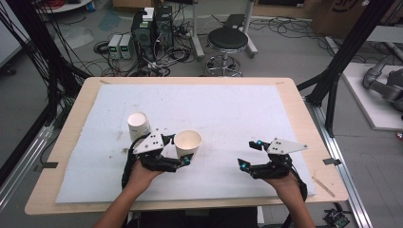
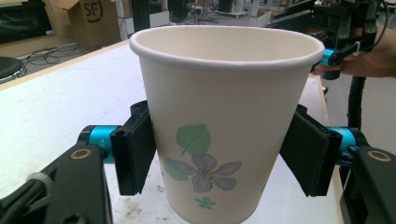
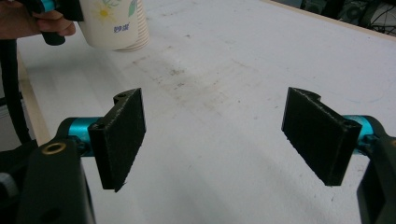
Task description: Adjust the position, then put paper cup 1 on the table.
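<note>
We find the left gripper point(image 1: 183, 151) clamped on a single paper cup point(image 2: 224, 121), its two black pads pressed flat against opposite sides of the cup wall, a little below mid-height. The grip sits there, in our judgement, because the wall is stiffer than at the rolled rim yet wide enough to seat both pads squarely. The cup is upright, mouth up and empty as far as we can see, and is held just right of the cup stack point(image 1: 138, 125), which stands on the white mat point(image 1: 228, 102) covering the desk point(image 1: 304, 114). In the right gripper view the held cup sits close in front of the stack and hides most of it, and we cannot tell whether its base touches the mat. We judge that it is being taken apart from the stack, or carried to a spot of its own.

The right gripper point(image 3: 215, 137) has its jaws standing wide apart with nothing between them, only stained mat beyond. It rests low over the right part of the mat, well apart from both cups, its jaws pointing towards the left gripper. We read this as a waiting posture, ready to receive or steady a cup. The held cup's thin wall could buckle under firmer pressure.
</note>
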`<act>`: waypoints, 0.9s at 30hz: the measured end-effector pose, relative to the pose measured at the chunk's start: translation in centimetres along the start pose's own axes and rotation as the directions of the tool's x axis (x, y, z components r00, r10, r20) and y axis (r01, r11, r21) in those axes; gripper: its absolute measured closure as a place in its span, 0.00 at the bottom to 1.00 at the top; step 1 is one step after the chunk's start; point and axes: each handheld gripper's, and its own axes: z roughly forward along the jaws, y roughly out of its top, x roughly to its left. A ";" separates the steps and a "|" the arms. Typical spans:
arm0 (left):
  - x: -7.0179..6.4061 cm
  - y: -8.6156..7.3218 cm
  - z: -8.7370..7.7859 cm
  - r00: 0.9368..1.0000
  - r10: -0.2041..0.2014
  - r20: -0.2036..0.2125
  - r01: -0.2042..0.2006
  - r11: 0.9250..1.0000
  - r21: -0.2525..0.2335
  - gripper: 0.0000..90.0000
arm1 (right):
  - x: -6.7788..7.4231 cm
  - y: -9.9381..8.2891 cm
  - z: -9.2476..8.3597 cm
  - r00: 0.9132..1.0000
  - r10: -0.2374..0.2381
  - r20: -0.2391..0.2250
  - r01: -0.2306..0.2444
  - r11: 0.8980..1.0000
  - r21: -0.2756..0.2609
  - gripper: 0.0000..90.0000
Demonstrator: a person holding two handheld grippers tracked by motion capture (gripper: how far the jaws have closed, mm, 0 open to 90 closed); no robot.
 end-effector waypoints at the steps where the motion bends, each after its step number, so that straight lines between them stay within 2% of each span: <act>1: 0.0 -0.1 0.0 1.000 0.000 -0.002 0.000 1.000 -0.001 0.35 | 0.0 0.0 -0.1 1.000 0.006 0.000 -0.006 1.000 0.001 0.24; 7: 0.1 -0.5 0.1 1.000 -0.012 -0.010 0.012 1.000 -0.003 0.35 | -0.1 -0.1 -0.4 1.000 0.009 0.012 -0.009 1.000 -0.014 0.25; 12: 0.2 -0.4 -0.1 1.000 -0.012 -0.020 0.011 1.000 -0.011 0.35 | -0.1 -0.3 -0.4 1.000 0.016 0.006 -0.016 1.000 -0.007 0.26; 17: 0.3 -0.4 0.1 0.999 -0.023 -0.029 0.022 1.000 -0.014 0.35 | 0.0 -0.3 -0.5 1.000 0.006 0.011 -0.005 1.000 -0.014 0.26; 21: 0.8 -0.2 0.5 0.997 -0.029 -0.075 0.029 1.000 0.000 0.35 | -0.1 -0.3 -0.6 1.000 0.007 0.013 -0.007 1.000 -0.011 0.25; 23: 1.3 0.2 0.9 0.994 -0.054 -0.098 0.052 0.998 -0.028 0.35 | -0.2 -0.3 -0.6 1.000 0.007 0.015 -0.007 1.000 -0.011 0.25; 25: 1.8 0.6 1.3 0.992 -0.073 -0.104 0.068 0.997 -0.046 0.35 | -0.2 -0.3 -0.6 1.000 0.008 0.013 -0.007 1.000 -0.012 0.25; 27: 2.2 0.9 1.8 0.991 -0.073 -0.114 0.068 0.997 -0.049 0.34 | -0.2 -0.3 -0.6 1.000 0.007 0.005 -0.007 1.000 -0.012 0.25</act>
